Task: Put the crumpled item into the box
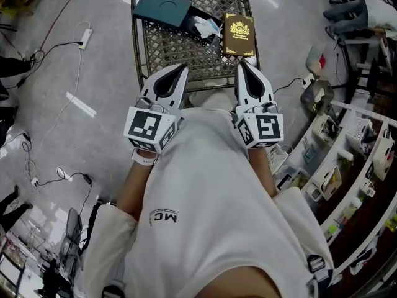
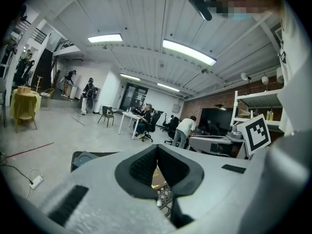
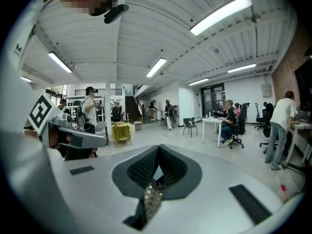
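- Grippers are held side by side against the person's white shirt [image 1: 205,185], both pointing to 12 o'clock at a mesh table [image 1: 170,45].
- The left gripper [image 1: 184,67] is clenched, its jaw tips pressed together with nothing between them.
- The right gripper [image 1: 242,63] is clenched the same way and also empty. It sits at 3 o'clock of the left one, with a gap between them.
- The box [image 1: 162,8], teal, lies at the table's 11 o'clock corner, its open end facing 4 o'clock.
- The crumpled item [image 1: 201,27], white, sits at that open end, touching the box. Whether it lies fully inside cannot be told.
- A brown book [image 1: 239,35] with a gold emblem lies just beside the crumpled item, at its 3 o'clock, on the table's right side.
- Both grippers are well short of the box.
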Action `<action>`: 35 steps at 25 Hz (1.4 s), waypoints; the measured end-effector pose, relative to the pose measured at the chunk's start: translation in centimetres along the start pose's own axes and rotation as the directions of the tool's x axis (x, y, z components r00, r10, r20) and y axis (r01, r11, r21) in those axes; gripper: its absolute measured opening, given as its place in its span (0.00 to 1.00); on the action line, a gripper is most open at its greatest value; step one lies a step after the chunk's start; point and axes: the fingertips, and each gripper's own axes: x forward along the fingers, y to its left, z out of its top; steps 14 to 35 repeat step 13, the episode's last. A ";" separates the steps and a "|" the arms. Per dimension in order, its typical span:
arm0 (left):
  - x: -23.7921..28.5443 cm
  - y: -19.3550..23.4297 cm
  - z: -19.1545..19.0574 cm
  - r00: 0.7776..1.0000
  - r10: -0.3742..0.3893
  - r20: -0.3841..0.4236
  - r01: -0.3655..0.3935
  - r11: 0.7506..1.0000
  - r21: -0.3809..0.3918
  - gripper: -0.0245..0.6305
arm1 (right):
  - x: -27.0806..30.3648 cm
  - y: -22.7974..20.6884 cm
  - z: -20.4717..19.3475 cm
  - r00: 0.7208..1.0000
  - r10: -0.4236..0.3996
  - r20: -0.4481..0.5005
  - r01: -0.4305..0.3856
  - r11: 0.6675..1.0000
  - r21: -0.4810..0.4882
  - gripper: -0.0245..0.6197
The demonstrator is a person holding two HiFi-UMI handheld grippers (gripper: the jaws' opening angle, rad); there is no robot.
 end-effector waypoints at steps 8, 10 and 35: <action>-0.2 0.4 0.1 1.000 0.004 0.011 -0.004 1.000 -0.008 0.07 | 0.1 0.0 0.1 1.000 -0.010 -0.008 0.010 1.000 -0.007 0.06; -0.4 0.8 0.1 1.000 0.010 0.011 -0.010 1.000 -0.014 0.07 | 0.2 0.2 0.1 1.000 -0.007 -0.010 0.007 1.000 -0.009 0.06; -0.8 1.2 0.2 1.000 0.014 0.012 -0.013 1.000 -0.018 0.07 | 0.2 0.6 0.3 1.000 -0.004 -0.012 0.004 1.000 -0.010 0.06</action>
